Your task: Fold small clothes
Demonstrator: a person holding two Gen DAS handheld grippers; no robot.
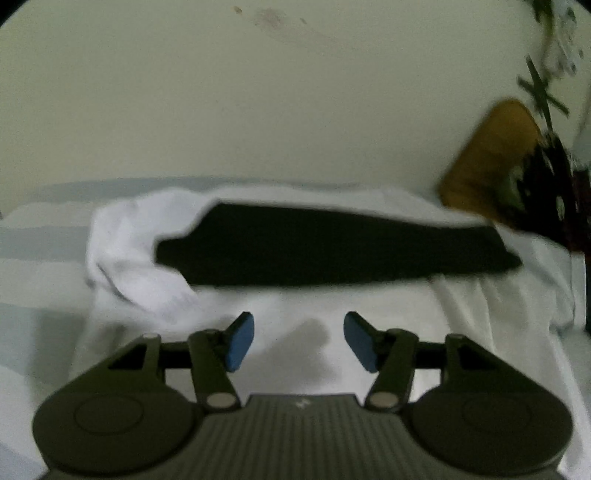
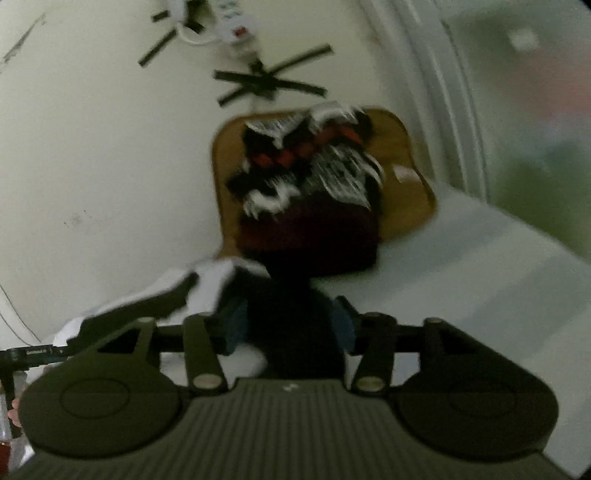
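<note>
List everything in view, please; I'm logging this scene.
black cloth: 1, black, flat on the white cloth
white cloth: 1, white, bunched under and left of the black cloth
tray: 1, mustard, against the wall
patterned clothes: a pile, black, white and red, on the tray
power strip: 1, white, on the wall
left gripper: open, above the white cloth
right gripper: black cloth between its fingers

No text, label or number could be read in either view. A small pale mark sat on the ribbed dark grey body of each claw, too blurred to make out.
</note>
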